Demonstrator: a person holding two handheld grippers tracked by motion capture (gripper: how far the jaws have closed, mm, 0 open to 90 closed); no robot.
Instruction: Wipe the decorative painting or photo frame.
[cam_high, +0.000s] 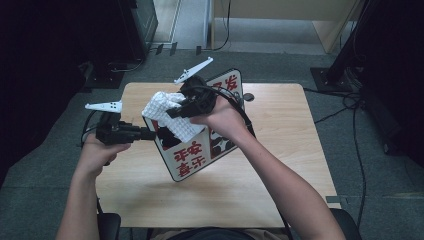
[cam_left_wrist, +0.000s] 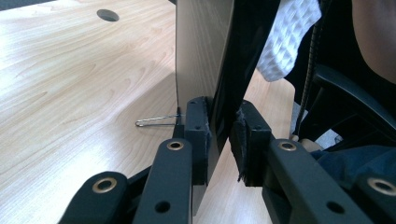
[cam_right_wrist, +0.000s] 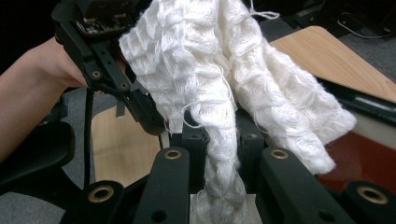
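Wiping the framed sign: cloth lifted at the upper face.

Your left tool (cam_high: 150, 133) clamps the sign (cam_high: 192, 155) by its 9 o'clock edge, propping it tilted above the surface (cam_high: 280, 150). Your right tool (cam_right_wrist: 219, 140) is clenched on the white cloth (cam_right_wrist: 243, 79), which hangs over the sign's 11 o'clock corner. Next move, by judgement: press the cloth flat to the face and sweep toward 5 o'clock, keeping the left grip firm.

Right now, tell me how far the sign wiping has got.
Done: the left gripper is shut on the sign's edge, holding it tilted up off the table. In hand: the right gripper is shut on the white cloth, which lies against the sign's upper face. Left: how much is wiped clean can't be told.
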